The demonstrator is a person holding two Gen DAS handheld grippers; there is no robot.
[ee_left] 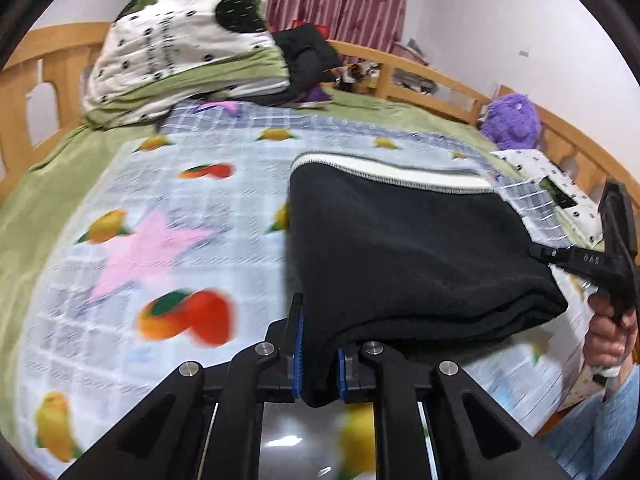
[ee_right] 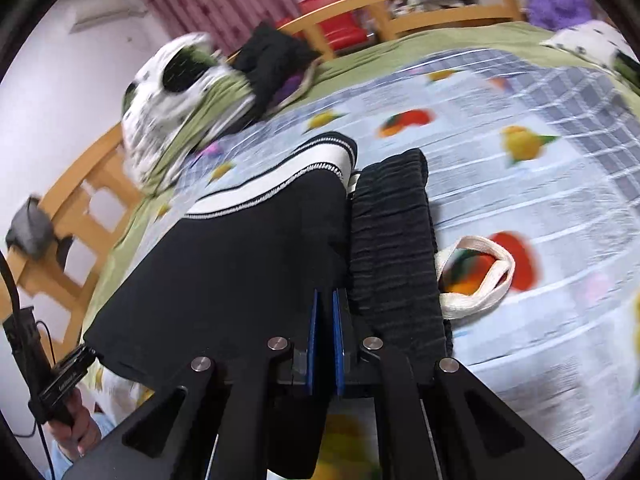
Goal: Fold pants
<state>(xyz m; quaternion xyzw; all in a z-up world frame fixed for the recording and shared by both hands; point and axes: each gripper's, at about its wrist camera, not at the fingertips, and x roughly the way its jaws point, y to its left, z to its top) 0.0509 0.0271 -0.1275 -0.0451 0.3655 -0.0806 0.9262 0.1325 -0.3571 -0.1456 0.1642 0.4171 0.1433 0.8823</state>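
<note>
The black pants [ee_left: 404, 248] with a white side stripe [ee_left: 400, 170] lie folded over on the fruit-print sheet [ee_left: 160, 240]. My left gripper [ee_left: 319, 354] is shut on a near fold of the pants. In the right wrist view my right gripper [ee_right: 325, 344] is shut on the pants [ee_right: 240, 264] beside the ribbed black waistband [ee_right: 396, 248]. A white drawstring loop [ee_right: 480, 280] hangs out to the right. The right gripper also shows at the right edge of the left wrist view [ee_left: 560, 258], at the pants' far side.
A folded white-and-green quilt [ee_left: 180, 52] and dark clothes [ee_left: 308, 60] sit at the bed's head. A purple plush toy [ee_left: 512, 120] sits by the wooden bed rail [ee_left: 440, 76]. A pillow [ee_left: 552, 184] lies at the right.
</note>
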